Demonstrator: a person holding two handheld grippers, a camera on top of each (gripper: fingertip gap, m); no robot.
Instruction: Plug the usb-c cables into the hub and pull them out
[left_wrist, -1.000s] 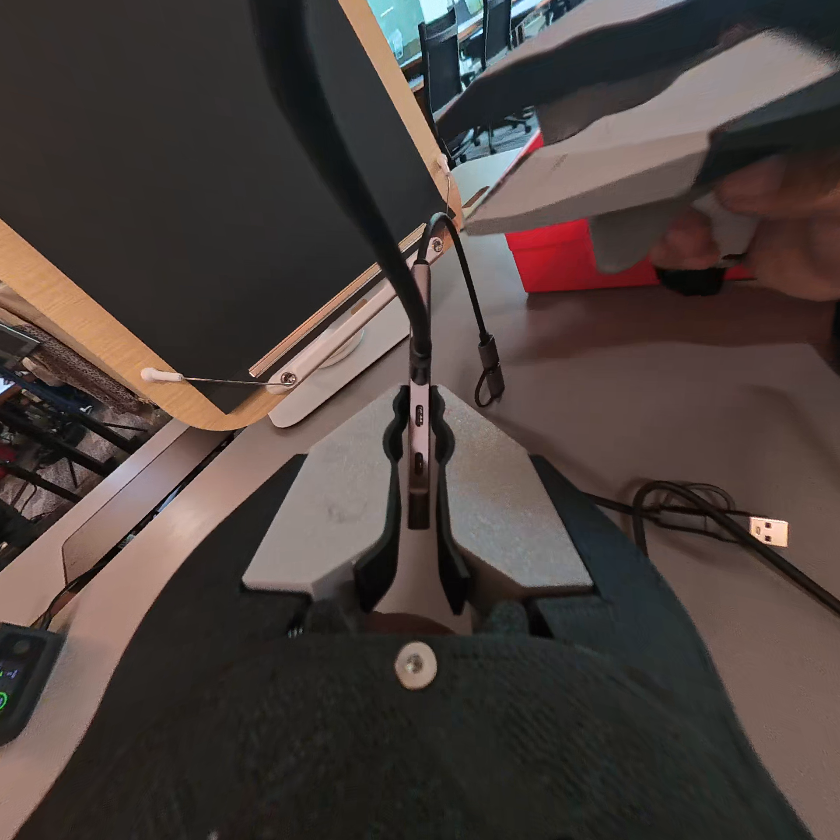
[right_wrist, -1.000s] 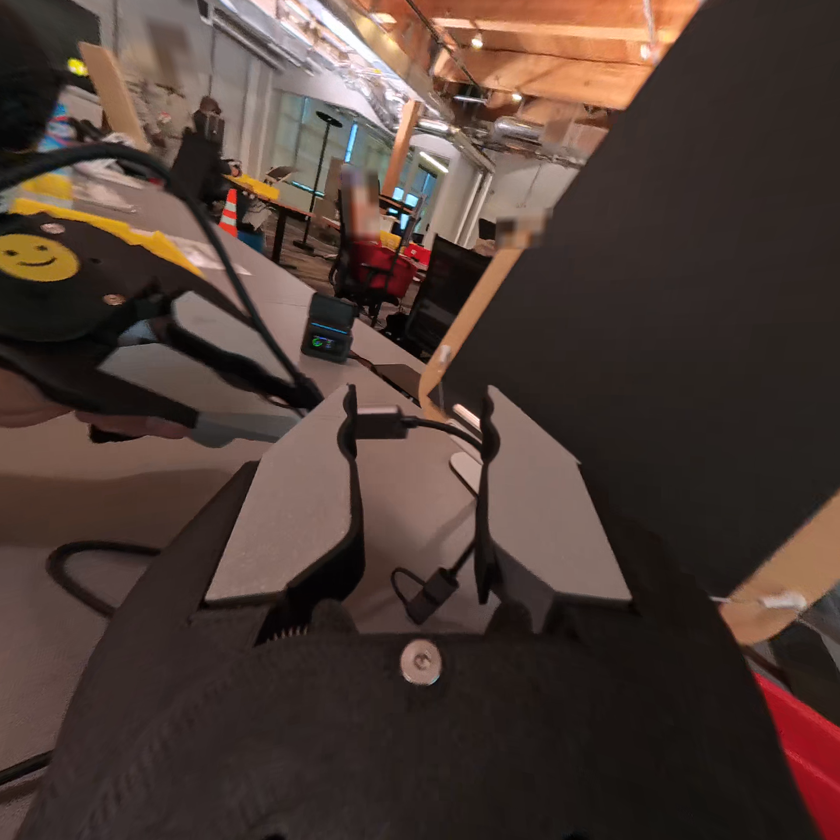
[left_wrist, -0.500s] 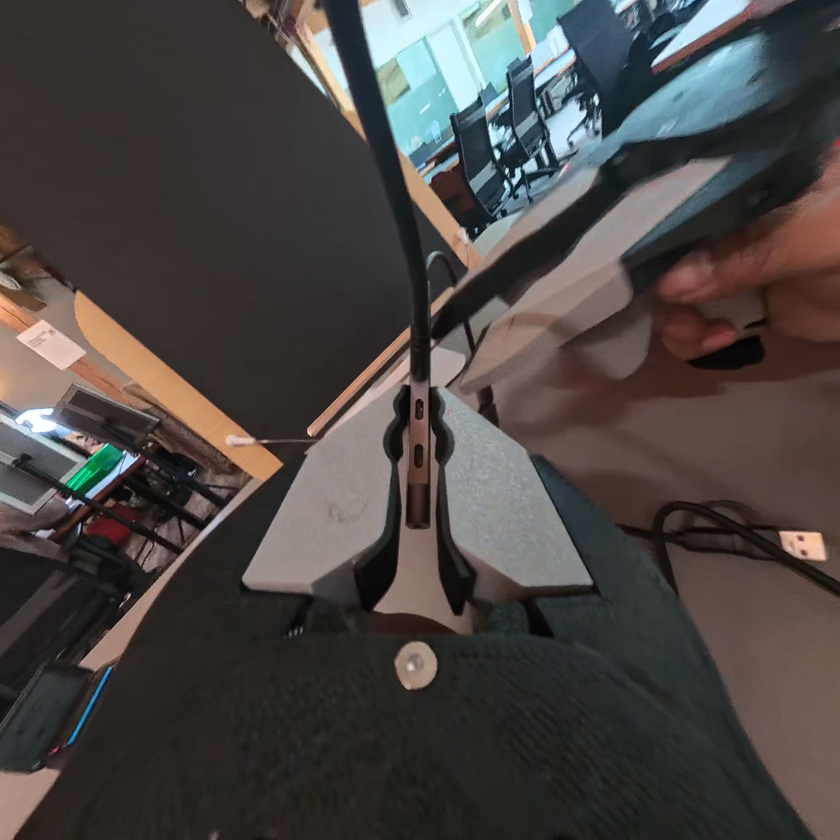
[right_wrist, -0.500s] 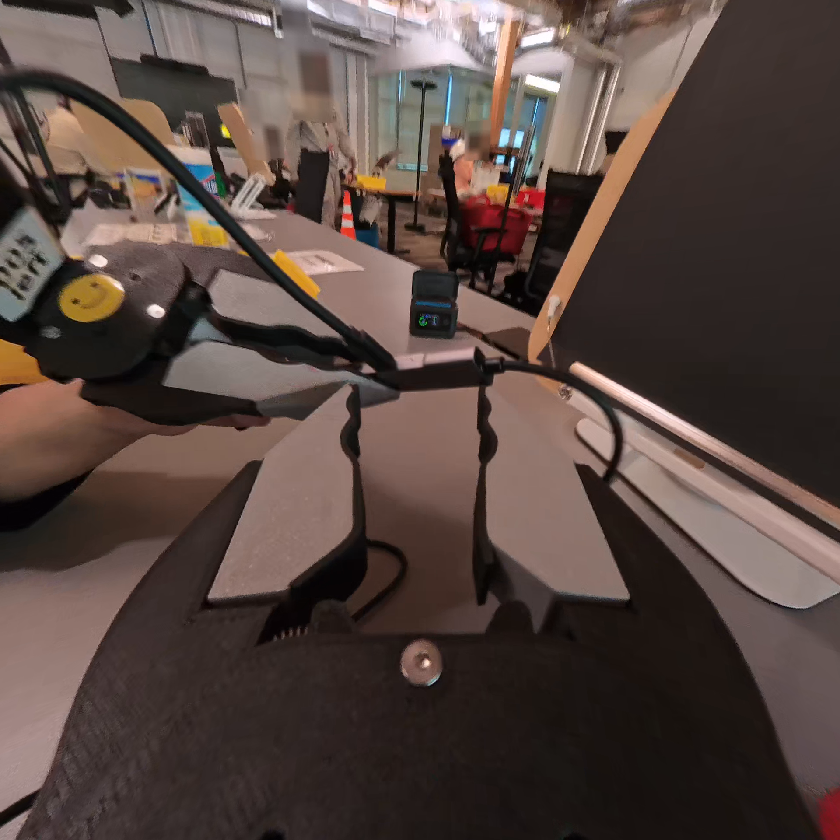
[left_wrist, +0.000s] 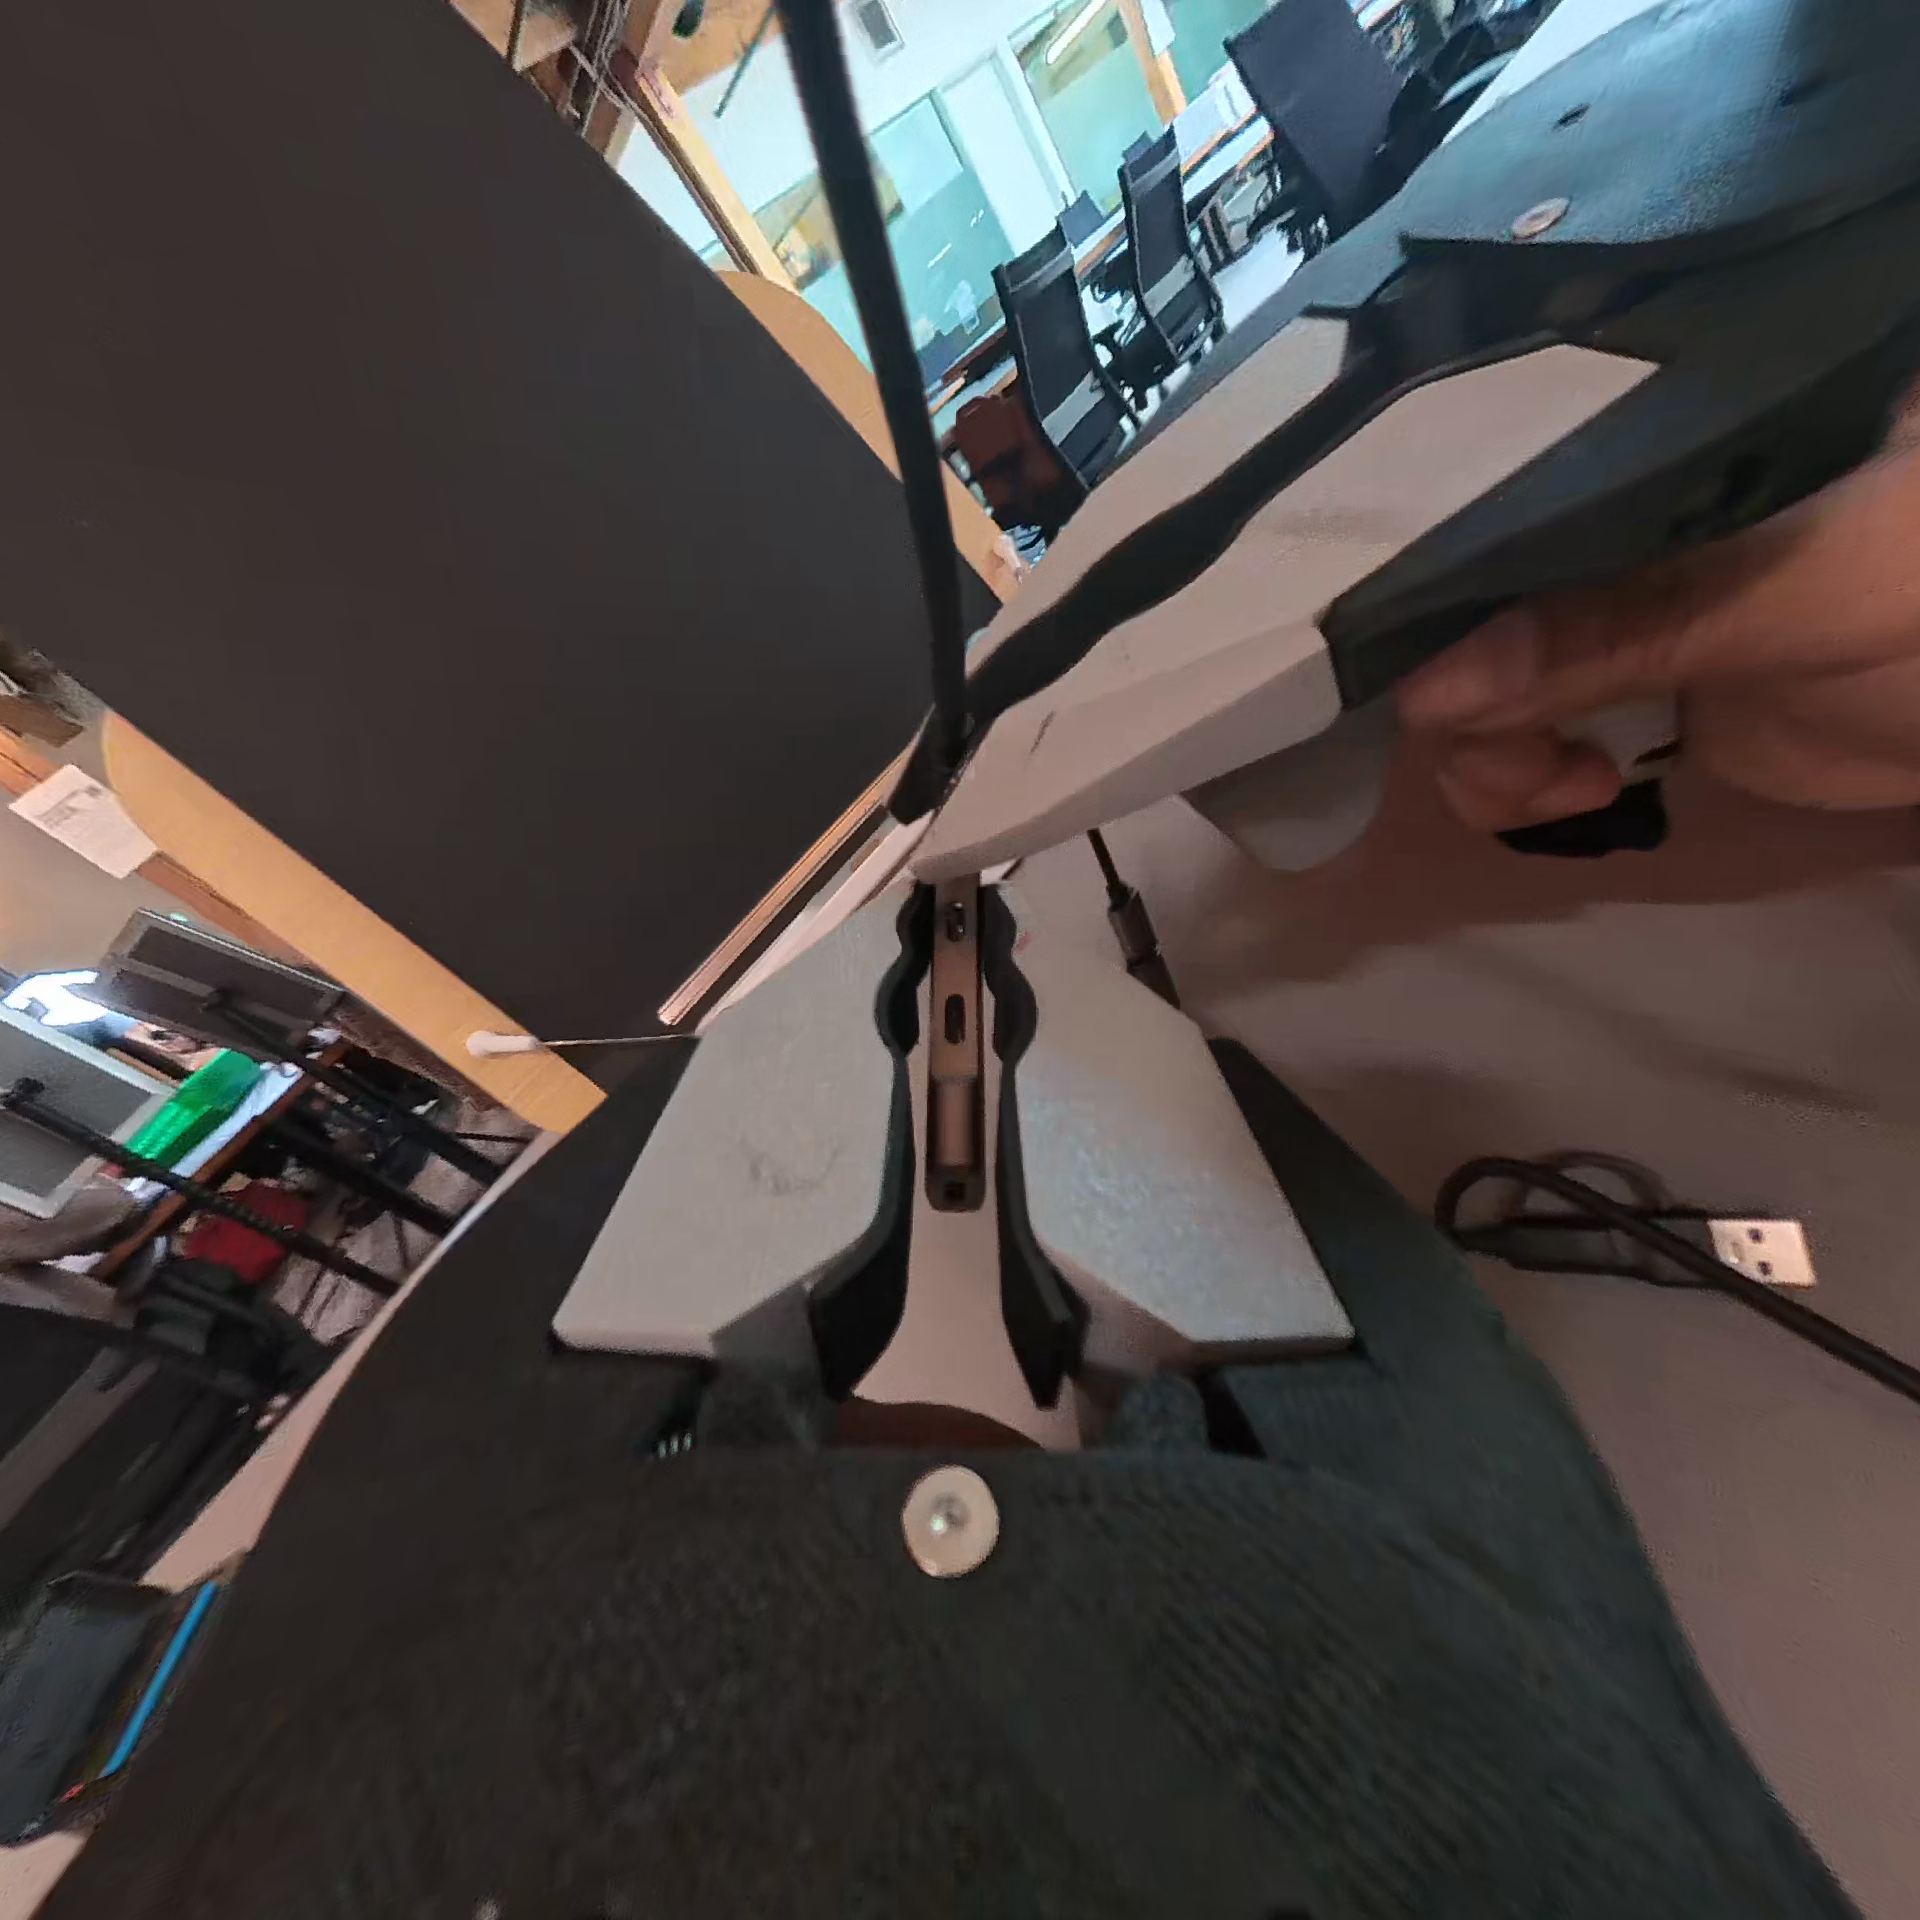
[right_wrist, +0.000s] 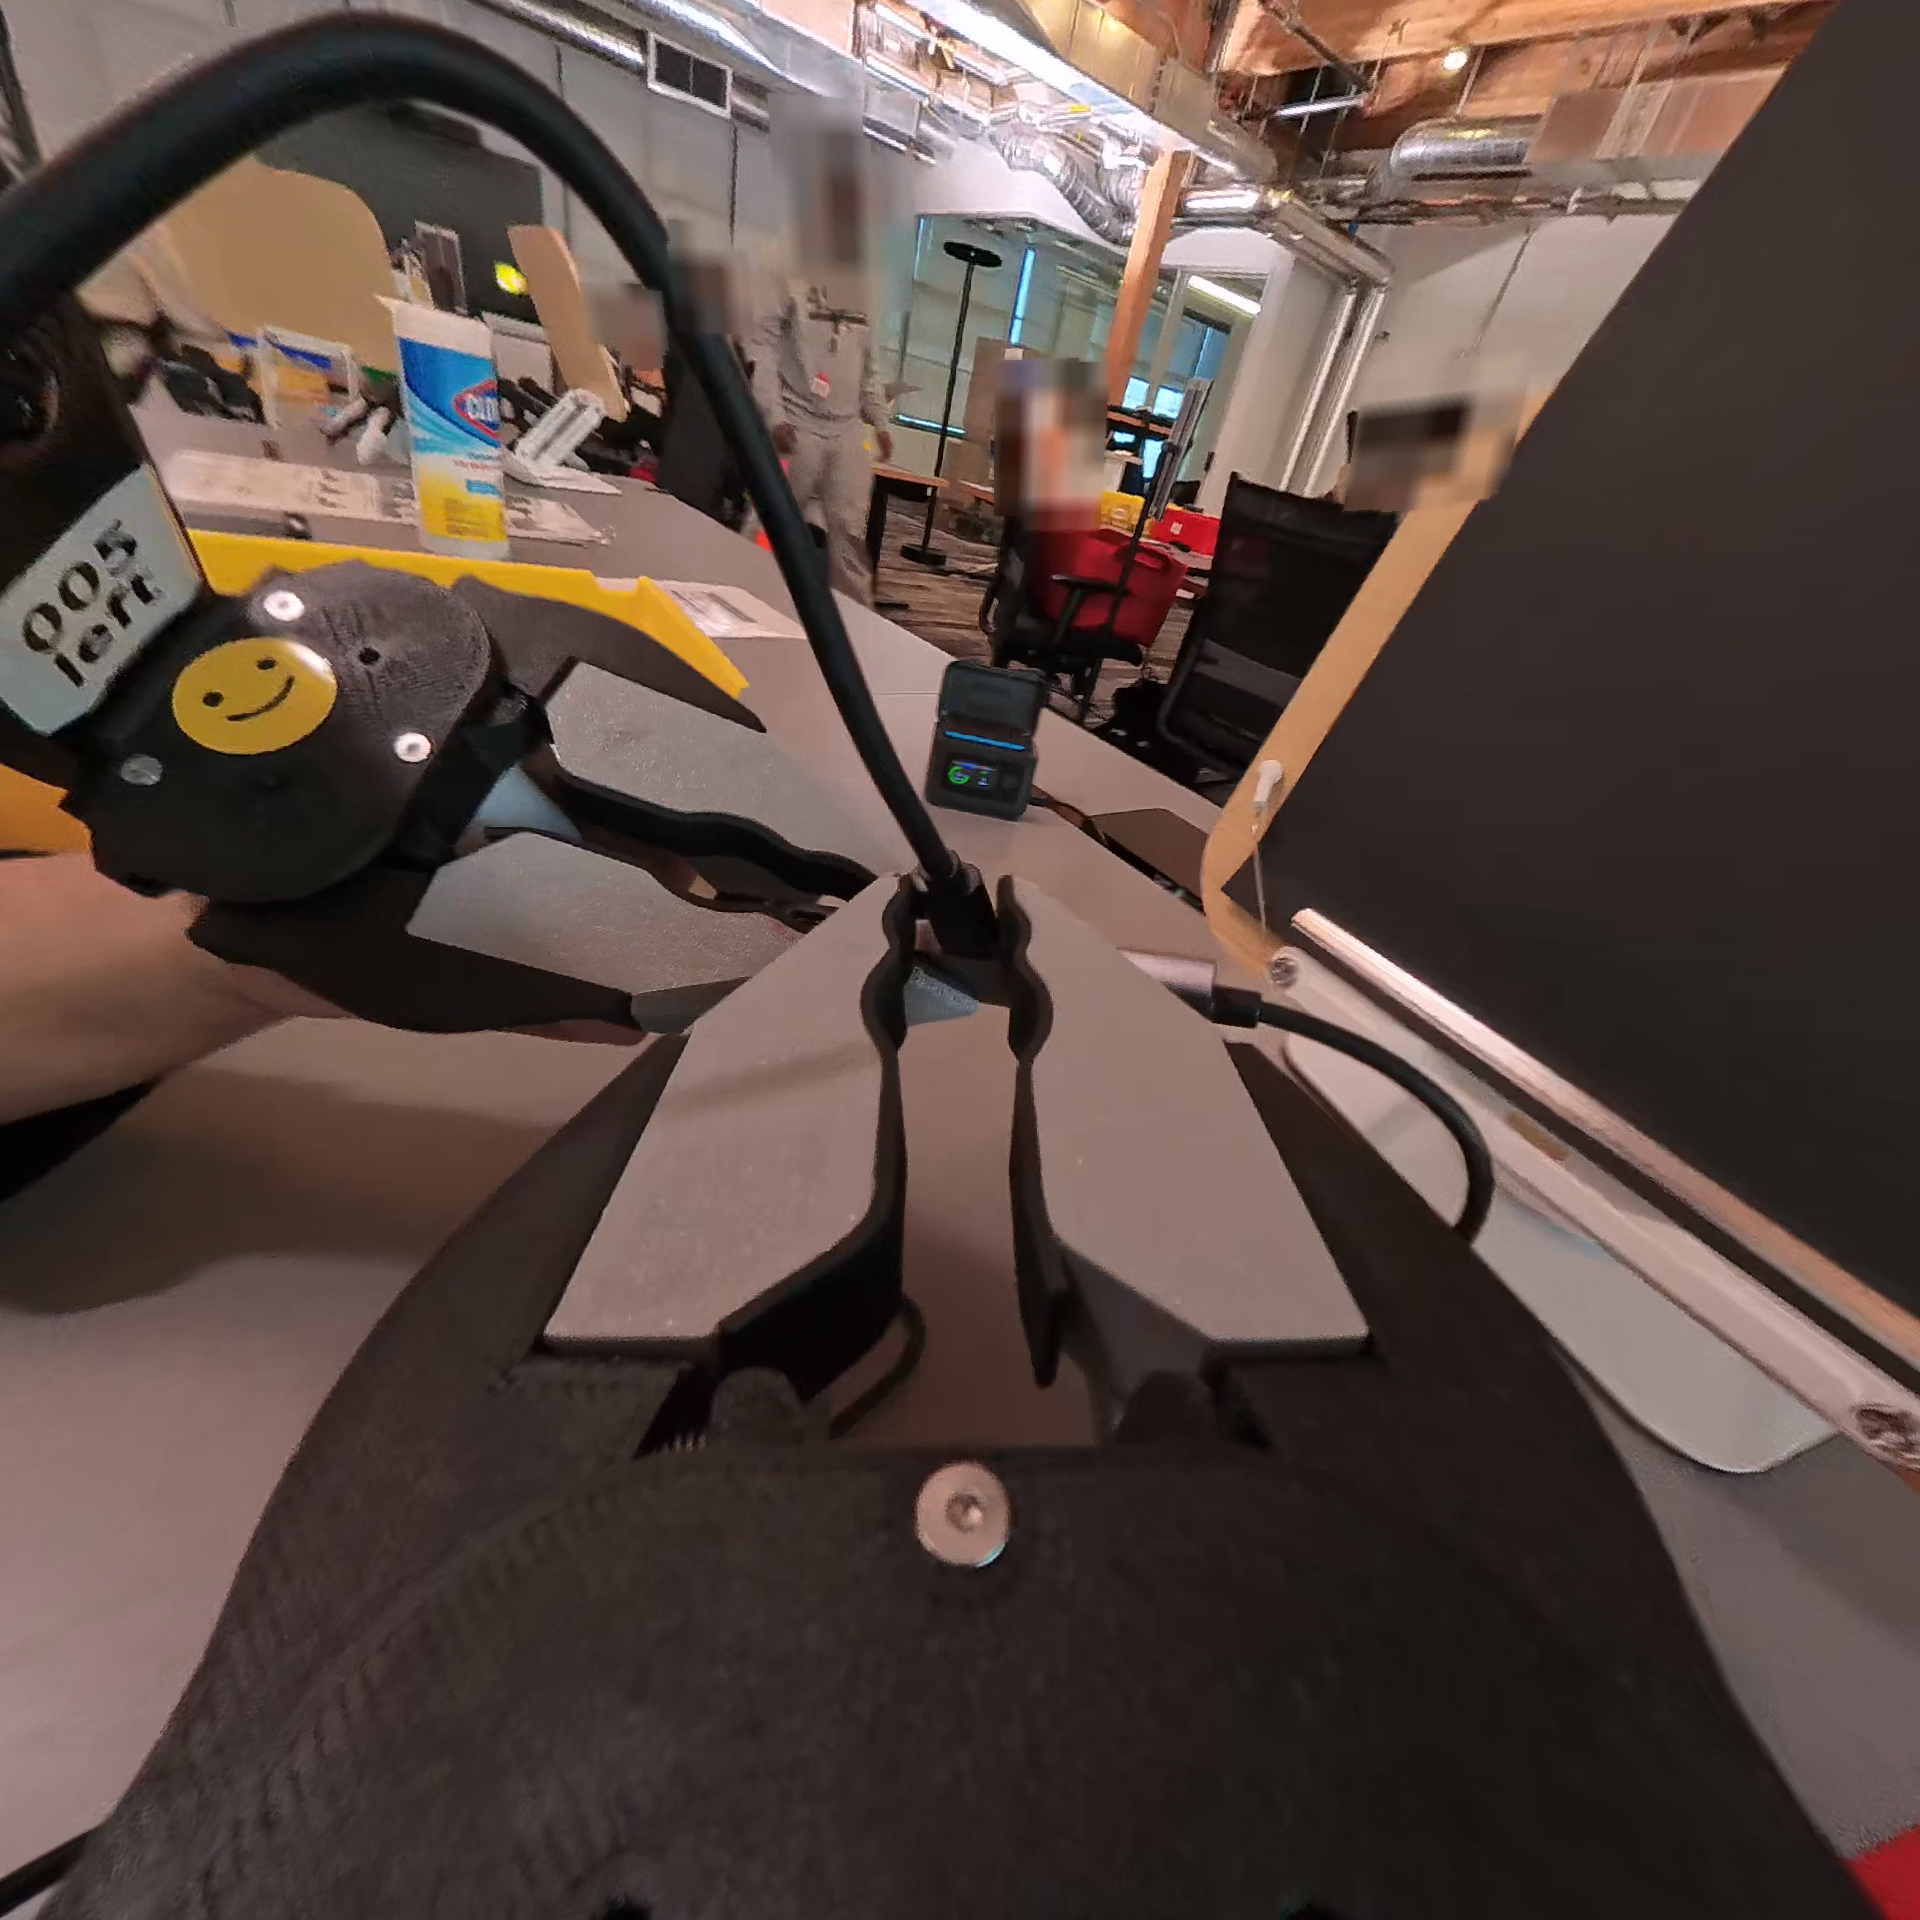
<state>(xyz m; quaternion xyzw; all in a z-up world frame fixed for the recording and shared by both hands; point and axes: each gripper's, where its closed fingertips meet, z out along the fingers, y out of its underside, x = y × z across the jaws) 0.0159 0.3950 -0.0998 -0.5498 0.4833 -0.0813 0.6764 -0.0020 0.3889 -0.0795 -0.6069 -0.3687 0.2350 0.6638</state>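
My left gripper (left_wrist: 954, 920) is shut on the thin grey hub (left_wrist: 954, 1039), held on edge above the grey table. A thick black usb-c cable (left_wrist: 883, 312) rises from the hub's far end. My right gripper (right_wrist: 954, 914) has its fingertips shut on that cable's black plug (right_wrist: 951, 894), right at the hub. In the left wrist view the right gripper (left_wrist: 940, 774) comes in from the right, with a hand behind it. In the right wrist view the left gripper (right_wrist: 727, 935) comes in from the left. The hub's own tail cable (right_wrist: 1403, 1070) curves off to the right.
A large black board with a wooden edge (left_wrist: 416, 520) leans close behind the hub. A black cable with a USB-A plug (left_wrist: 1756, 1252) lies on the table at right, and another small plug (left_wrist: 1127, 925) lies nearby. A small dark case (right_wrist: 982, 748) and a wipes canister (right_wrist: 452, 436) stand farther back. Less than 4 cm separates the two grippers' tips.
My right gripper was open and apart from the hub; it has moved in and shut on the black cable's plug. My left gripper kept hold of the hub and tilted upward.
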